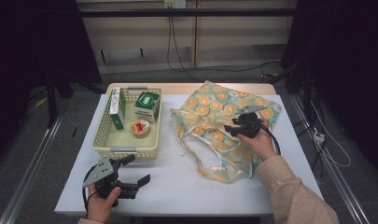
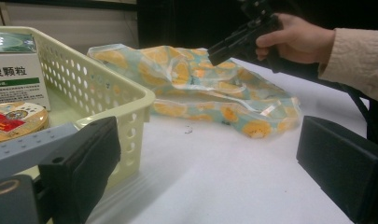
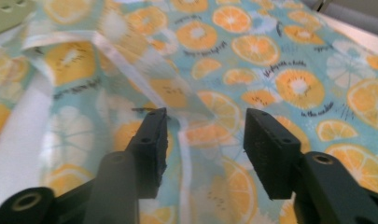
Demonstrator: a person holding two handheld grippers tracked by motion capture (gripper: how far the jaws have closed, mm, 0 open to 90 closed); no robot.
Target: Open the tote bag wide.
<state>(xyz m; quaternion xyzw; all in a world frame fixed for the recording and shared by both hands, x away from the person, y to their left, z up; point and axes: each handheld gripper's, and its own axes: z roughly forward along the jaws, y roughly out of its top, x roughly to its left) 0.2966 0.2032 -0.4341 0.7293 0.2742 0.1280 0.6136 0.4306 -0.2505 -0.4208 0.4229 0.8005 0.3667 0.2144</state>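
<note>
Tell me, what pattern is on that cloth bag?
The cloth bag is pale teal with orange slices and white flowers, clearest in the right gripper view.

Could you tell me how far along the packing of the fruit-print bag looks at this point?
Nothing looks packed yet: the two green boxes and the round tin sit in the yellow basket. In hand: the right hand-held gripper is over the fruit-print bag, jaws apart, gripping nothing. The left hand-held gripper rests open near the basket. Opening the bag and moving the items probably remain.
</note>
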